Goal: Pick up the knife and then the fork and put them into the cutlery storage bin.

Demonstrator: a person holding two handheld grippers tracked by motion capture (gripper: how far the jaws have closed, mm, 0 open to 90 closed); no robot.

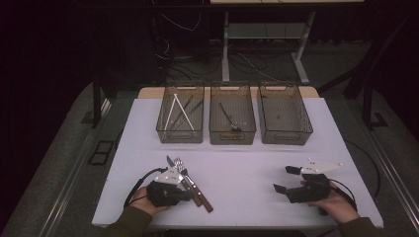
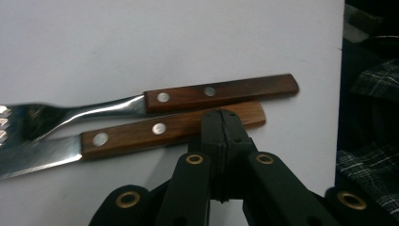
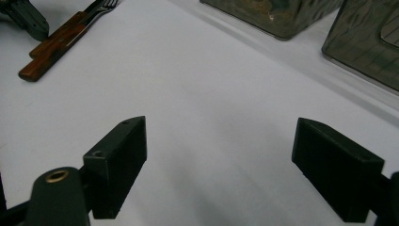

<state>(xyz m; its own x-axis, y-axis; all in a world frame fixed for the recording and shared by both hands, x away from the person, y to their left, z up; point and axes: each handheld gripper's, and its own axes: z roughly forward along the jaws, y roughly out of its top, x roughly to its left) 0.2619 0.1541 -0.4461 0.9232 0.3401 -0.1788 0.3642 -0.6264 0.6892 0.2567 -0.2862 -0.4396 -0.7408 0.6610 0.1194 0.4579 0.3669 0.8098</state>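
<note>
Left gripper (image 2: 220, 115) has its jaws pressed flat together, nothing between them, tips resting over the handle end of the knife (image 2: 141, 134). That close view gives the detail: brown wooden handles with silver rivets, the fork (image 2: 188, 96) lying just beyond the knife, the two side by side and touching; both heads run off the left edge, the tines blurred. From the high view the pair sits near the left front of the white table (image 1: 247, 163), slanting toward the person, partly covered by the left gripper's grey plate. Right gripper (image 3: 219, 165) stands wide open over bare table, well apart from the cutlery. Far off, three mesh baskets (image 1: 232, 121) in a row; their contents are hard to make out
</note>
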